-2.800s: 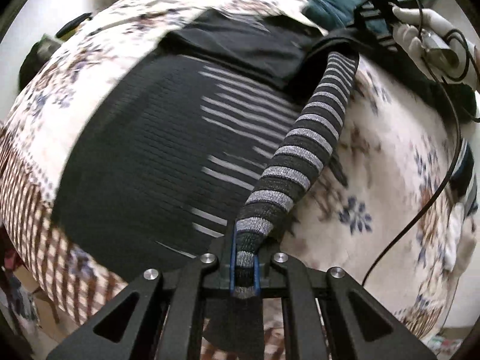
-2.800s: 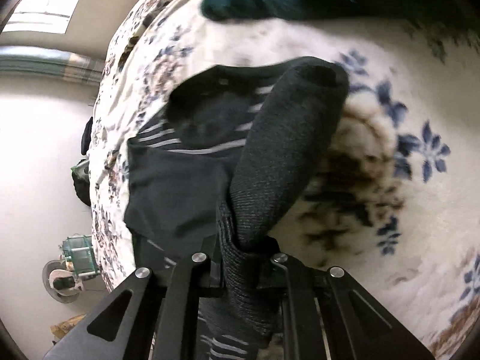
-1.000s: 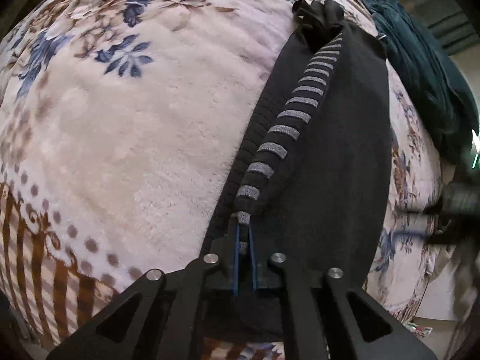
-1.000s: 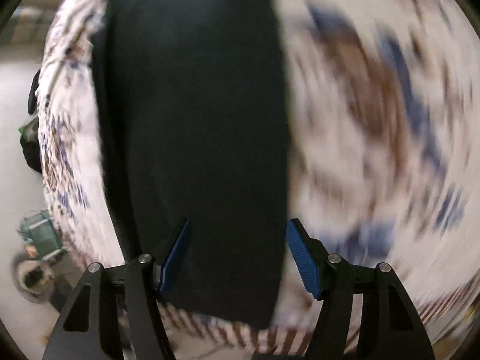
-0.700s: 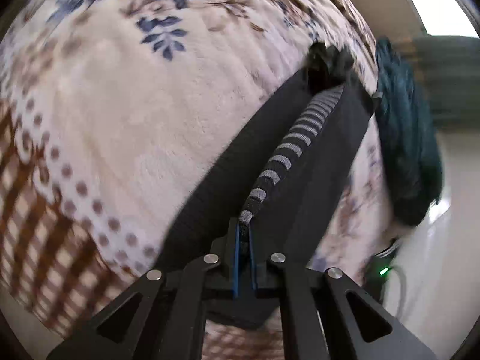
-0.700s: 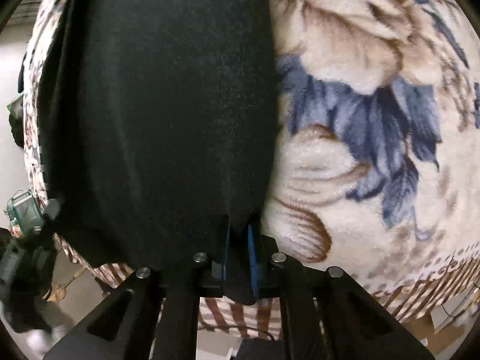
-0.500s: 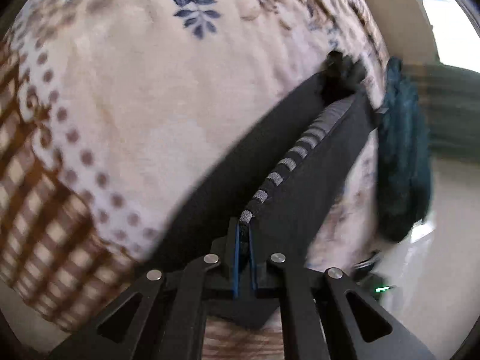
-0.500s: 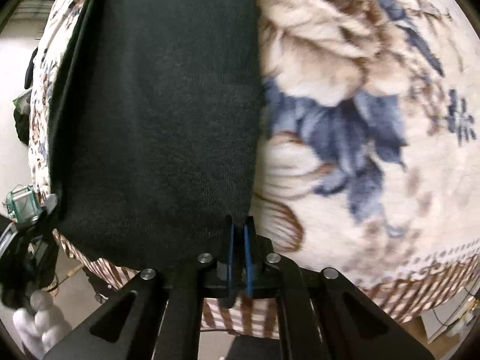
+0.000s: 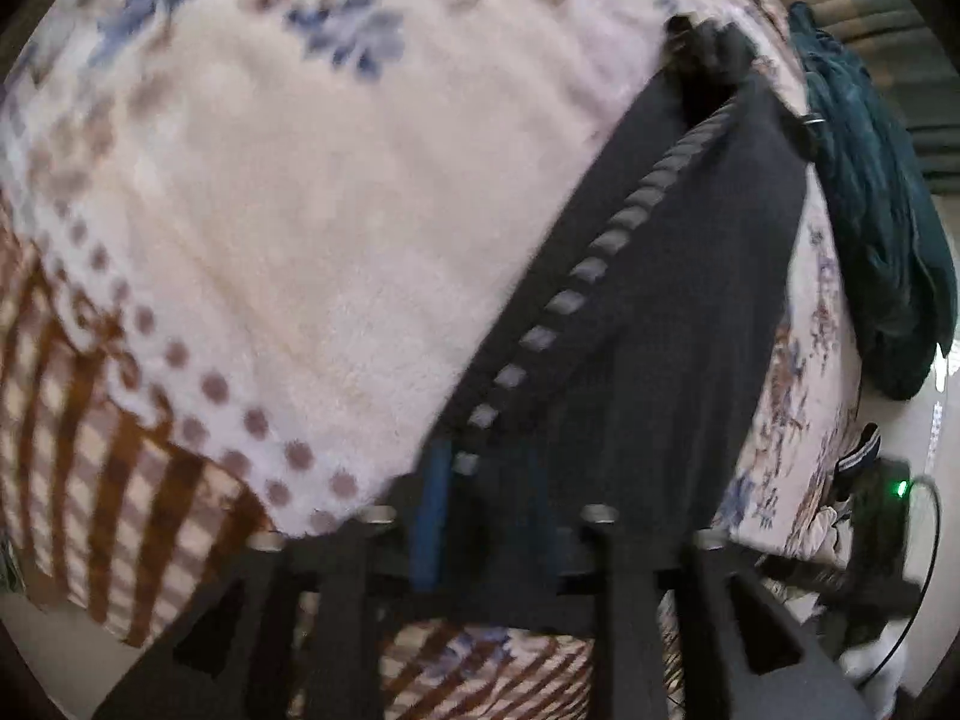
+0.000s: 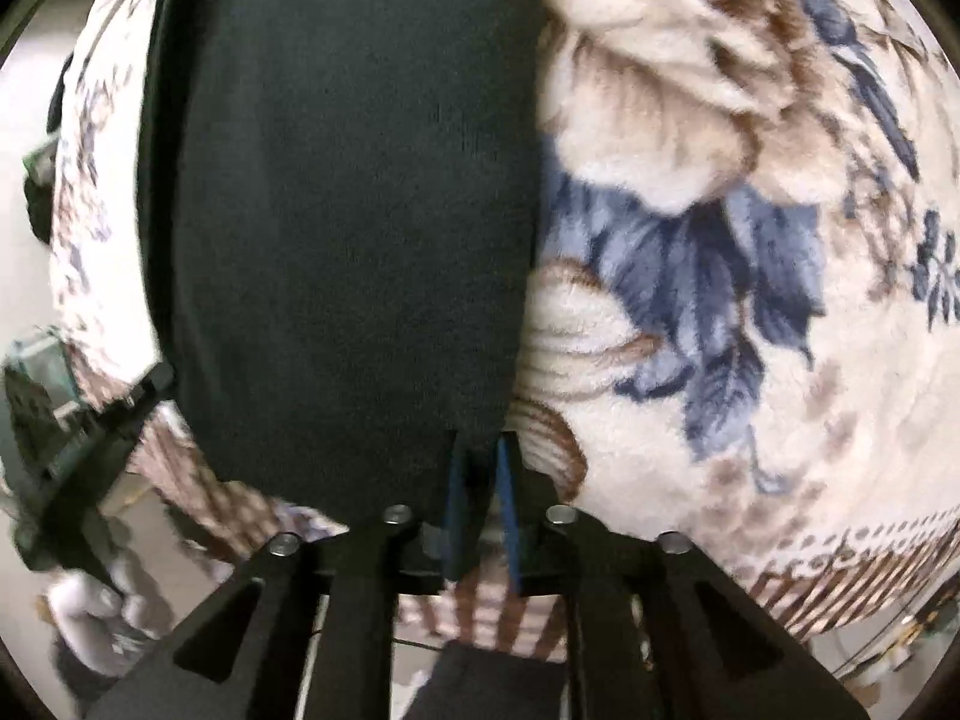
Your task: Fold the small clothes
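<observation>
A black knit garment [image 9: 672, 312] with a grey-striped sleeve [image 9: 564, 300] lies stretched over a floral fleece blanket [image 9: 300, 192]. My left gripper [image 9: 483, 474] sits at its near end with the jaws parted around the striped sleeve's tip; the frame is blurred. In the right wrist view the same black garment [image 10: 348, 210] lies flat on the blanket [image 10: 720, 240]. My right gripper [image 10: 480, 474] pinches the garment's near corner between nearly closed blue pads [image 10: 456, 498].
A dark teal garment [image 9: 870, 228] lies heaped at the blanket's far right. A black device with a green light [image 9: 894, 498] and a cable sit at the right edge. The blanket's brown checked border [image 9: 120, 468] hangs over the near edge.
My left gripper's jaws have parted from around the striped sleeve tip. My right gripper closed on the garment's corner about 0.7 s ago and still pinches it.
</observation>
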Action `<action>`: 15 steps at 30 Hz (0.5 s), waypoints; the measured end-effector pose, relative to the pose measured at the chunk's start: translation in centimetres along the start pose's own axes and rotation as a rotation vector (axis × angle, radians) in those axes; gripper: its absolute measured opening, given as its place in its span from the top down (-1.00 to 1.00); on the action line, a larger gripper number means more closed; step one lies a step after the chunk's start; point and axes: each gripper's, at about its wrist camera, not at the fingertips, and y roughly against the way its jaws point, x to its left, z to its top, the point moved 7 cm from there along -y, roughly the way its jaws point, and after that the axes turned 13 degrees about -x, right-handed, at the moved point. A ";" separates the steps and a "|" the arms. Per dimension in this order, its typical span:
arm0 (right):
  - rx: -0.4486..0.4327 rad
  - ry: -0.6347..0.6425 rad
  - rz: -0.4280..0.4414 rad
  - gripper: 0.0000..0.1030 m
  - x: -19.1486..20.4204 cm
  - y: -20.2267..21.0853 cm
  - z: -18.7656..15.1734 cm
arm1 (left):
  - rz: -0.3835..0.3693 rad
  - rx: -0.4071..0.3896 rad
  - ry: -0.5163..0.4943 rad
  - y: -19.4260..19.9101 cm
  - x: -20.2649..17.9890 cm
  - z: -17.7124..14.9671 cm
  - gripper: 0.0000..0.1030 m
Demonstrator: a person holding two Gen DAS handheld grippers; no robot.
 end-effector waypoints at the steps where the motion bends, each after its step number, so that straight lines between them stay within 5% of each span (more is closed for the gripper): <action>1: -0.032 -0.022 0.025 0.08 0.8 1.4 1.5 | -0.002 -0.031 -0.013 0.8 -0.7 0.7 0.23; 3: -0.083 -0.048 0.067 -0.14 1.3 3.5 3.8 | -0.010 -0.080 -0.039 1.9 -1.6 1.9 0.21; 5: -0.134 -0.086 0.106 -0.14 1.9 6.1 7.5 | -0.005 -0.122 -0.075 2.1 -3.0 3.6 0.21; 11: -0.295 -0.028 0.203 -0.14 9.5 10.9 24.1 | 0.087 -0.189 -0.204 -1.3 -4.8 6.6 0.20; 15: -0.328 0.048 0.214 -0.14 15.4 10.8 35.6 | 0.338 -0.194 -0.286 -3.4 -2.6 6.5 0.20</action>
